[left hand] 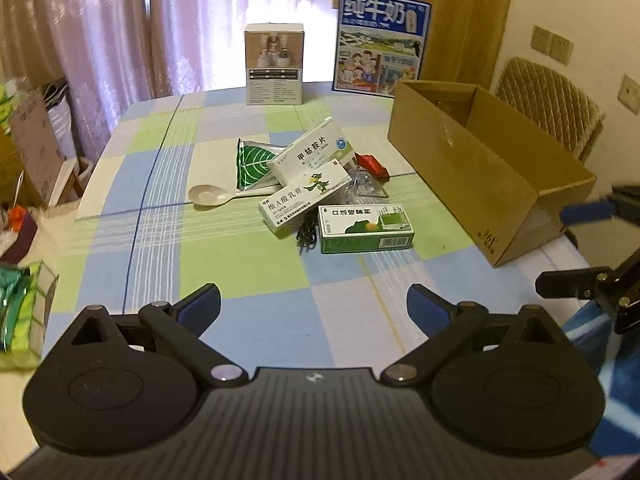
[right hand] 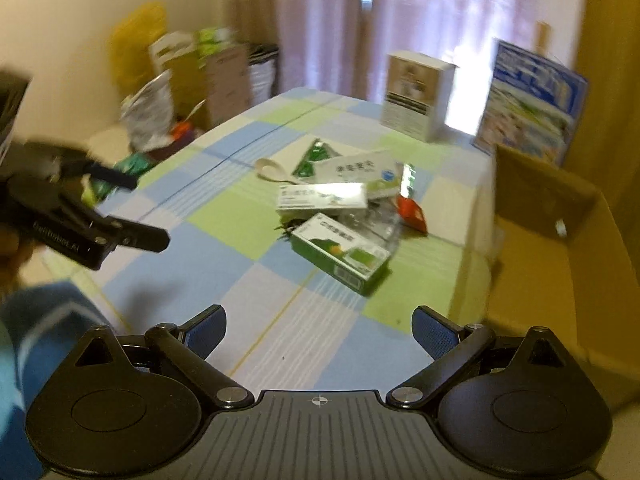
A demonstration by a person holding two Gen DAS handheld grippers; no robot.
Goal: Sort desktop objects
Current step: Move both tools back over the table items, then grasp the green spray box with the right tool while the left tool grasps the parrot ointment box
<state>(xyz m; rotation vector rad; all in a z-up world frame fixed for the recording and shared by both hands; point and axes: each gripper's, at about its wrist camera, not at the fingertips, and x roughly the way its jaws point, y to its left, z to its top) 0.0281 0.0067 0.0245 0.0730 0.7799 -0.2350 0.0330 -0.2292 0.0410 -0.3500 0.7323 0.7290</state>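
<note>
A pile of small things lies mid-table: a green medicine box (left hand: 366,229) (right hand: 340,258) nearest, two white medicine boxes (left hand: 305,199) (left hand: 310,152), a green leaf-print foil pouch (left hand: 253,163), a pale spoon (left hand: 210,195), a red packet (left hand: 373,165), clear plastic wrap (left hand: 364,186) and a black cable (left hand: 305,236). An open cardboard box (left hand: 486,168) (right hand: 560,248) stands to the right. My left gripper (left hand: 314,306) is open and empty above the near table. My right gripper (right hand: 319,326) is open and empty, near the cardboard box.
The table has a checked blue-green cloth (left hand: 240,272). A white product box (left hand: 274,65) and a blue milk carton (left hand: 380,42) stand at the far edge. A tissue pack (left hand: 20,312) lies at the left. A chair (left hand: 552,96) is behind the cardboard box.
</note>
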